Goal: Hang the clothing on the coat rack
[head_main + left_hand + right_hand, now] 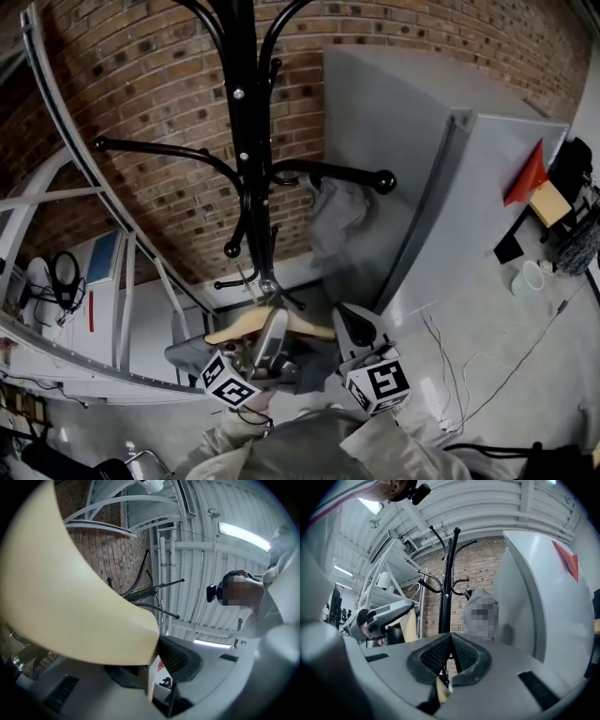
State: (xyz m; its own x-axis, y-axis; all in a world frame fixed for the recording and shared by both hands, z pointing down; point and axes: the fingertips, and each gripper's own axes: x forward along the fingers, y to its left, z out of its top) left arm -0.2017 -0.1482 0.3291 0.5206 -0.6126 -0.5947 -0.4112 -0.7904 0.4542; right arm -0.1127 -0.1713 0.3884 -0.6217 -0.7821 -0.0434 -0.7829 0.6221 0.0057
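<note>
Hanger [314, 327]: pale wood, held level at the near centre, just in front of the rack's foot.
Clothing [185, 354]: grey cloth bunched under the hanger, apparently draped on it; it is mostly hidden by the grippers.
Left gripper [272, 333]: jaws clamped wide across the hanger's broad left shoulder, which fills most of its own view.
Right gripper [450, 641]: pads almost together, nipping a thin sliver of the hanger down near their root.
Rack [246, 141]: black metal pole at the far centre, with curved arms ending in knobs.
Grey garment [337, 211]: already on the rack's right arm, against the grey cabinet.
Handling: the wood looks stiff and light, so a grip on each shoulder should keep it level. The cloth looks soft and could slide off if the hanger tilts. The hanger's metal hook, not the wood, has to go over an arm.
Cup [532, 278]: white, on the floor at the far right; its contents cannot be made out.
</note>
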